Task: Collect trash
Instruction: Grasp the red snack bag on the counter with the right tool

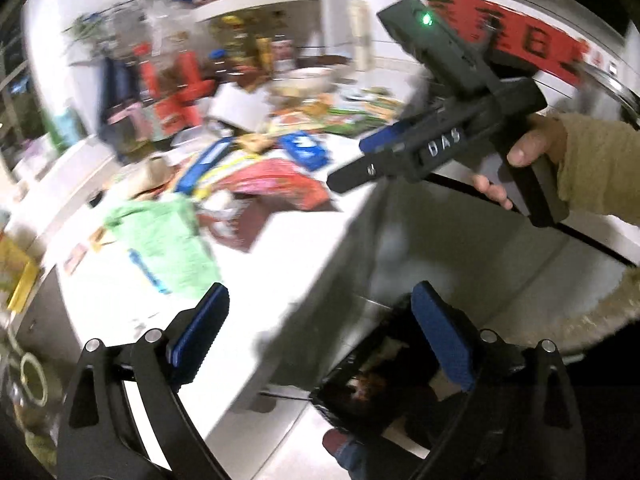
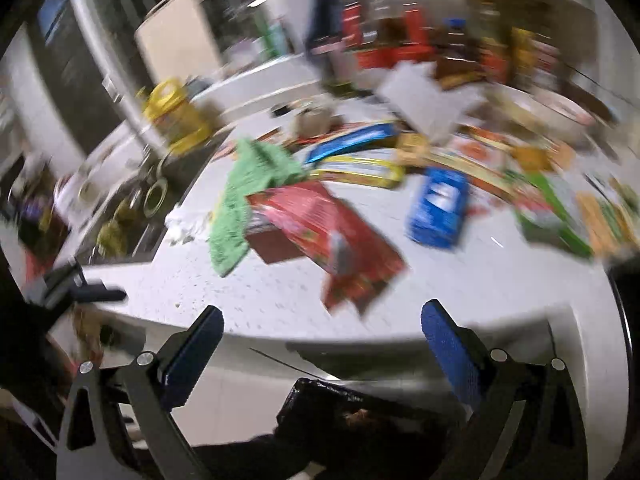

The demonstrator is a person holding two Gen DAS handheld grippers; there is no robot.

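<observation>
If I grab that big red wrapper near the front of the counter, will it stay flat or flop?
The red wrapper will probably flop: it looks like thin, creased packaging, with its near end lying loose toward the counter edge. It is likely light for its size, and its glossy-looking surface may slide under a push rather than tip.

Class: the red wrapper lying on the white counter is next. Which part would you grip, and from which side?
Grip the red wrapper by its crumpled near end, coming from the counter edge: that end points toward the open right gripper, and looks lifted rather than flat, though blur hides detail.
</observation>
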